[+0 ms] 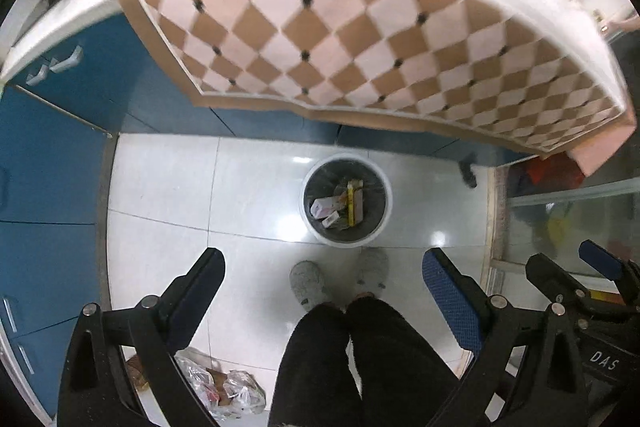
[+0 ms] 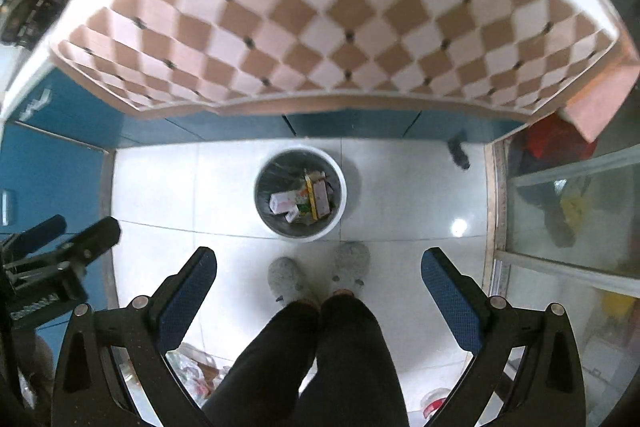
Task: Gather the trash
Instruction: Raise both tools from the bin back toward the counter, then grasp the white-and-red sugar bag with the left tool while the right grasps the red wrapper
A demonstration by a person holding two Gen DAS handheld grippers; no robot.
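Left wrist view looks straight down: at your left stand the blue cabinets (image 1: 52, 163), and a clear plastic bag (image 1: 224, 391) lies on the white tile floor (image 1: 168, 187) by your left gripper (image 1: 324, 267), whose fingers are spread wide with nothing between them. Ahead of your grey slippers (image 1: 308, 279) sits the white bin (image 1: 347, 203), lined in black, with cartons and wrappers (image 1: 340, 205) inside. Above it hangs the checkered tablecloth (image 1: 360, 39). Your right gripper (image 2: 319, 263) also stands fully apart and empty. At far right is a glass door (image 2: 568, 211).
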